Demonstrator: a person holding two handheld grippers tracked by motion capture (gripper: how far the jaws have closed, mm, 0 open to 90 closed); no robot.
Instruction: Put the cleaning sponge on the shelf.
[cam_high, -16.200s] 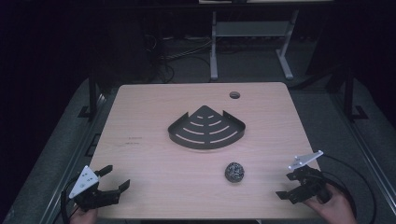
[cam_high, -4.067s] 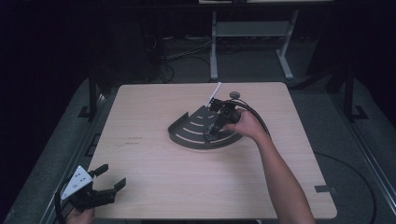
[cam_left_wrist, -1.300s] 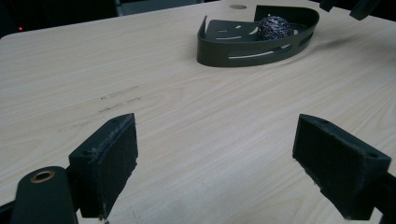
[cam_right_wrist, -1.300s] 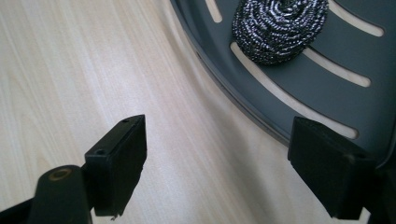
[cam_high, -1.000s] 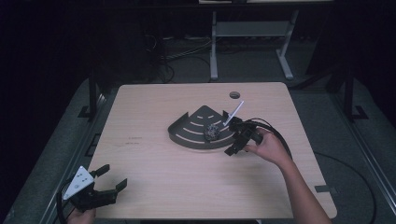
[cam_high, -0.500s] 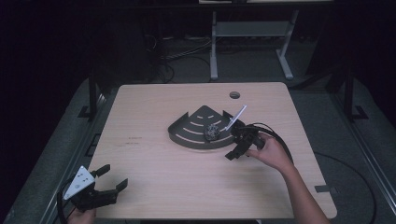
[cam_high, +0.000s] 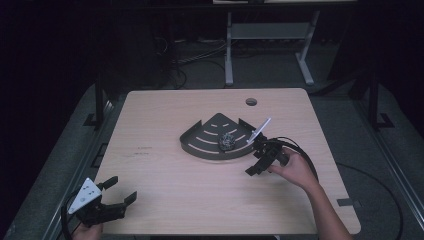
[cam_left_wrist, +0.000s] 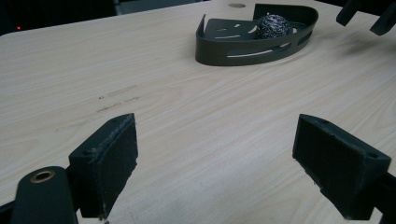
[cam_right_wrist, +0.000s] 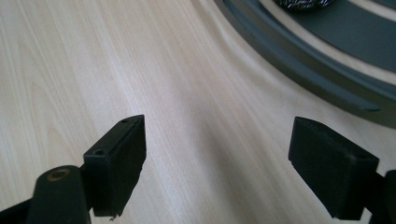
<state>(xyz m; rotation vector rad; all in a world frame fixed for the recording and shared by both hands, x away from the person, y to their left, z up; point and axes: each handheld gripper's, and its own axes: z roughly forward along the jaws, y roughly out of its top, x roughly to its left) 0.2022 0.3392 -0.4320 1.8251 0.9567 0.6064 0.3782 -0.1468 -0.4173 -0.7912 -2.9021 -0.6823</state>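
Note:
A dark fan-shaped tray (cam_high: 200, 150) lies at the middle of the wooden table, with a ball of steel wool (cam_high: 228, 141) resting in it. My right gripper (cam_high: 254, 159) hovers just off the tray's right front rim, open, nothing between its jaws. In the right gripper view the tray's curved rim (cam_right_wrist: 303, 65) runs past the open right gripper (cam_right_wrist: 217, 163), and the steel wool (cam_right_wrist: 303, 3) peeks in at the top. My left gripper (cam_high: 122, 189) sits open at the front left corner. The left gripper view shows the left gripper (cam_left_wrist: 215, 163) facing the tray (cam_left_wrist: 247, 46) and the steel wool (cam_left_wrist: 273, 25).
A round hole (cam_high: 251, 101) pierces the table near its far edge. Faint marks (cam_high: 142, 150) show left of the tray. The right gripper's cable (cam_high: 300, 150) loops over the table by the hand. A metal stand (cam_high: 265, 35) rises beyond the table.
The right gripper has drawn back a little from the tray toward the near right. The steel wool stays in the tray. The left gripper has kept still.

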